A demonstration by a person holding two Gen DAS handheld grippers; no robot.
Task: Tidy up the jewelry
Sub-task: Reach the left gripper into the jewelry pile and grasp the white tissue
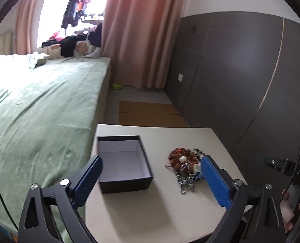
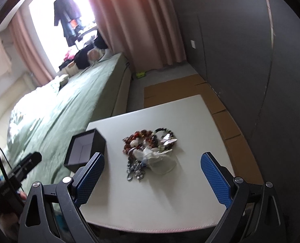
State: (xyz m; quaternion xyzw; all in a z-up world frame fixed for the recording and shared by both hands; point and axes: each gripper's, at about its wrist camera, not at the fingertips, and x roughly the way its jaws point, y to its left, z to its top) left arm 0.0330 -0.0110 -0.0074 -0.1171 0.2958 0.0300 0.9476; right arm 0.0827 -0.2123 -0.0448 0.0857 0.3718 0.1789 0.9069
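An open dark box [image 1: 124, 162] with a pale lining stands empty on the left of a small white table [image 1: 160, 208]. A pile of jewelry [image 1: 185, 162] lies to its right: brown bead strands, white beads, a silver chain. My left gripper [image 1: 151, 172] is open and empty, above the table, its fingers either side of the box and pile. In the right wrist view the box [image 2: 85, 148] is at left, the jewelry pile [image 2: 148, 149] at centre with a clear pouch [image 2: 162, 162]. My right gripper [image 2: 152, 166] is open and empty, above the table in front of the pile.
A bed [image 1: 38, 111] with a green cover runs along the table's left side. Flat cardboard [image 1: 148, 113] lies on the floor beyond the table. A dark panelled wall [image 1: 241, 70] stands at right, pink curtains [image 1: 142, 30] behind.
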